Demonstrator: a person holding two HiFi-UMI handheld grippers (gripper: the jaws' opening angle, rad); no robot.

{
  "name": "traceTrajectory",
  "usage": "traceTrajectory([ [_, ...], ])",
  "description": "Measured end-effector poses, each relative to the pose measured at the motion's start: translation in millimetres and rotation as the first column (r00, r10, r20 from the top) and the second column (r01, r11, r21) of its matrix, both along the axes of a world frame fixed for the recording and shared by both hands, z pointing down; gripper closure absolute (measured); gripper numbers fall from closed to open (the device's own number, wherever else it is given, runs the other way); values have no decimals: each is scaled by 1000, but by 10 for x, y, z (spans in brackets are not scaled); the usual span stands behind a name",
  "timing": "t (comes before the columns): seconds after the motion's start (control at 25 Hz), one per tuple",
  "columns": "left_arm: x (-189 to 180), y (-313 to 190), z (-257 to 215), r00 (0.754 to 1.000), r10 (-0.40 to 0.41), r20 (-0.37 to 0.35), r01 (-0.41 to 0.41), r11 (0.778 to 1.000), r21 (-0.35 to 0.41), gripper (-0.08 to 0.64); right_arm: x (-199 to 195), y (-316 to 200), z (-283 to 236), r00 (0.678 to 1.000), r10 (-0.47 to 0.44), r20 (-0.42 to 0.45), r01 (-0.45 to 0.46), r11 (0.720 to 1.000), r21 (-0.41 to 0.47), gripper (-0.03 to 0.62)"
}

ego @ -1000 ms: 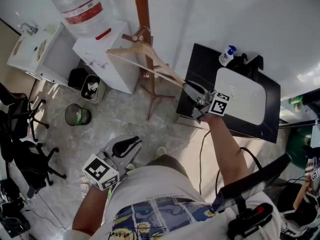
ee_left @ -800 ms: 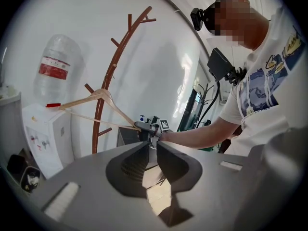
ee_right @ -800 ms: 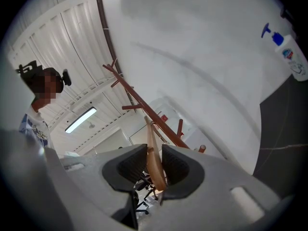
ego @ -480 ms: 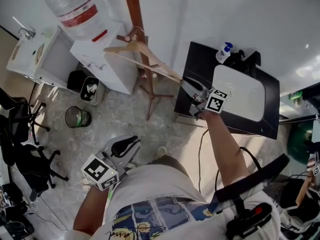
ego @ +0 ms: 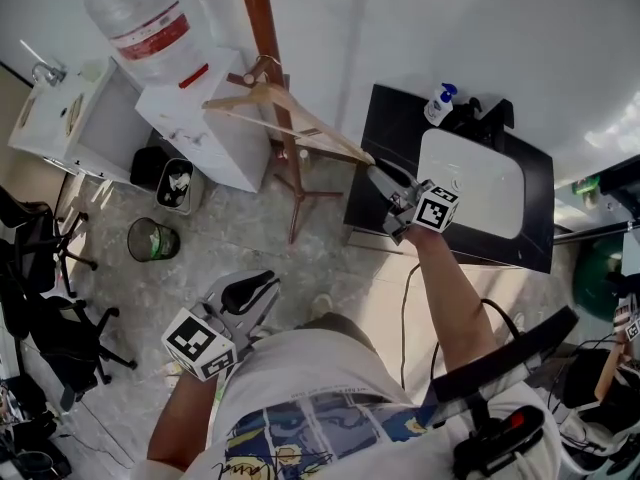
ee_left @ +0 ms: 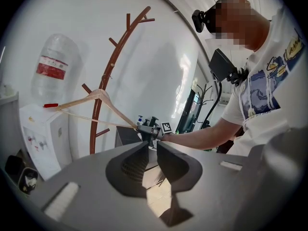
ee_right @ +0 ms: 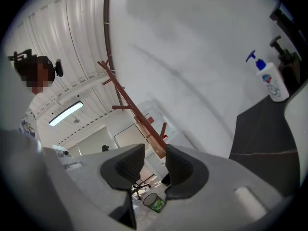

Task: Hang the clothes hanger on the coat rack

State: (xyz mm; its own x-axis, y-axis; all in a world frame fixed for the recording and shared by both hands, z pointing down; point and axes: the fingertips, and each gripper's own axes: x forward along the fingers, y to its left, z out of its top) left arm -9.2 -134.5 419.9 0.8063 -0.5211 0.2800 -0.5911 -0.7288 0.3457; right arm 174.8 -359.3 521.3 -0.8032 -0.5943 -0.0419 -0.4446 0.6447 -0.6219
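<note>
A light wooden clothes hanger (ego: 290, 118) hangs by its hook on a peg of the brown coat rack (ego: 262, 28). In the left gripper view the hanger (ee_left: 113, 107) slants down from the rack (ee_left: 98, 109) to my right gripper (ee_left: 139, 127). My right gripper (ego: 378, 175) sits at the hanger's right end with its jaws opening. In the right gripper view the pads (ee_right: 155, 160) stand apart, and the wood (ee_right: 153, 141) shows through the gap untouched. My left gripper (ego: 262, 286) hangs low by my waist. Its jaws (ee_left: 152, 150) keep a narrow gap and hold nothing.
A white water dispenser (ego: 200, 118) with a bottle (ego: 135, 18) stands left of the rack. A black table (ego: 380, 168) with a white basin (ego: 470, 183) and a spray bottle (ego: 437, 105) is on the right. A waste bin (ego: 152, 239) and office chairs (ego: 50, 308) stand on the floor.
My right gripper's jaws have spread apart at the hanger's end and the hand has shifted slightly. The hanger stays hooked on the rack. My left gripper has not moved.
</note>
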Motion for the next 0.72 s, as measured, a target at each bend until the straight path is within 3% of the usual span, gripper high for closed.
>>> traceTrajectory([
  [0.4,-126,137,-36,998,55,-26,-55,998,11,515,170,402,55,992,96,-84,-97,995,-15,466],
  [0.72,-332,313,-78,991,124,-47,-123,992,26,515,11,895,1,969,151,-196,-154,988,3,466],
])
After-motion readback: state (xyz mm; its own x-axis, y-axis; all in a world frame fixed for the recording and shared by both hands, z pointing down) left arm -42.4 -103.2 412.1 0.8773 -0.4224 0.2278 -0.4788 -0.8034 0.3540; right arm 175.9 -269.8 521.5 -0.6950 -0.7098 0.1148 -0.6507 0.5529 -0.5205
